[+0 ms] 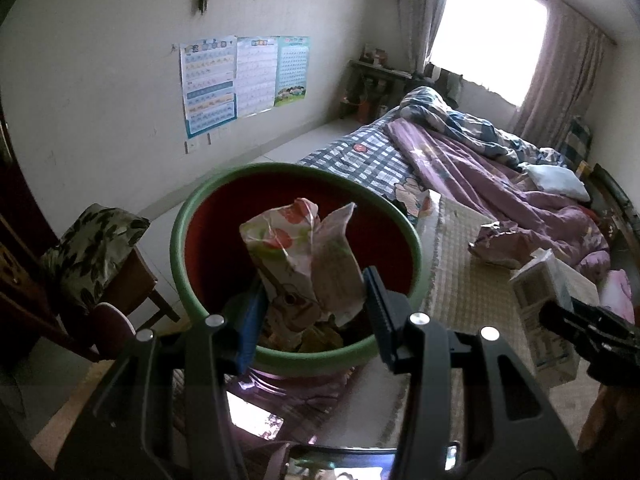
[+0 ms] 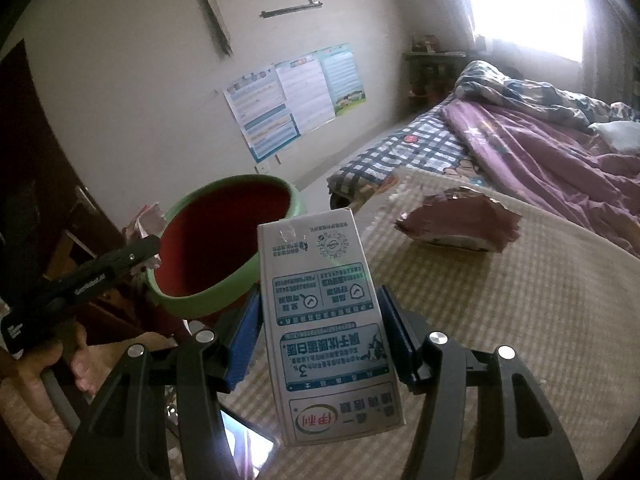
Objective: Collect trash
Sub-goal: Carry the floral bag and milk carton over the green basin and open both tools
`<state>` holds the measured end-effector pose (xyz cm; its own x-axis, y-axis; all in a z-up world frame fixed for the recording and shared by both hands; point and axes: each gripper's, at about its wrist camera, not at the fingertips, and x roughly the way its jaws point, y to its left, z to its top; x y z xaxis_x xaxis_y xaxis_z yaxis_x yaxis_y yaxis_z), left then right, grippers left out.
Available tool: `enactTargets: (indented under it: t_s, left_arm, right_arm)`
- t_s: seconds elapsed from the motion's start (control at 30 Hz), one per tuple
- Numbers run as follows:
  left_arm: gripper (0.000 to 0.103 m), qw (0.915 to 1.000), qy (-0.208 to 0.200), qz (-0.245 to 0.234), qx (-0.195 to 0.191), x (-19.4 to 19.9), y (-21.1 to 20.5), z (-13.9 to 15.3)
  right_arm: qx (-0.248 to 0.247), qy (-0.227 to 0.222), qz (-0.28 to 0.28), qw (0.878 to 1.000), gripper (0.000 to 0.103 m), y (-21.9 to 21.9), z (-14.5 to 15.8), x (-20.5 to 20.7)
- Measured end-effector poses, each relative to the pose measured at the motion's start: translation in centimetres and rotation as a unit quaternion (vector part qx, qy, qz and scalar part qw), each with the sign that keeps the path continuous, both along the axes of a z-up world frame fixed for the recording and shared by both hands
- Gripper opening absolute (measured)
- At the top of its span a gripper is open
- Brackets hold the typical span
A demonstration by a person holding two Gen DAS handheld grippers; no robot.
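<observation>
Now each tool (image 1: 312, 304) grips trash: wrapper (image 1: 304, 256), milk carton (image 2: 328, 320).

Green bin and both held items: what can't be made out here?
- Green bin floor: left wrist view, covered by the snack wrapper; right wrist view, angle too shallow.
- Milk carton base: cut off behind the right gripper.
- Posters: text too small.

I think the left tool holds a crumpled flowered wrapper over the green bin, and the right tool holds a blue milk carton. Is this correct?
Not quite: the milk carton is white with teal print, not blue, as the right wrist view shows. The rest stands: the left tool holds the flowered wrapper over the green bin, and the right tool holds the carton.
</observation>
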<state>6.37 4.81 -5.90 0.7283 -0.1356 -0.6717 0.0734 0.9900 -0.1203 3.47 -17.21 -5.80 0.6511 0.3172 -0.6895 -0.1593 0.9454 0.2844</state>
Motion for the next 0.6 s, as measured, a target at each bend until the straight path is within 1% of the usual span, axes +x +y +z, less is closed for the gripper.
enactTargets:
  t_s: [0.13,0.33,0.6]
  left_arm:
    - [0.045,1.0000,-0.004,0.004,0.006,0.4,0.3,0.0]
    - [0.045,1.0000,-0.004,0.005,0.005,1.0,0.9,-0.2]
    - [0.045,0.9999,-0.002,0.009,0.011,2.2,1.6,-0.4]
  right_arm:
    - [-0.003,0.002,0.006,1.000,0.056,0.8,-0.1,0.6]
    - [-0.009,0.001,0.013,1.000,0.056,1.9,-0.1,1.4]
    - [-0.007,-0.012,0.028,1.000,0.056,4.0,0.5,2.5]
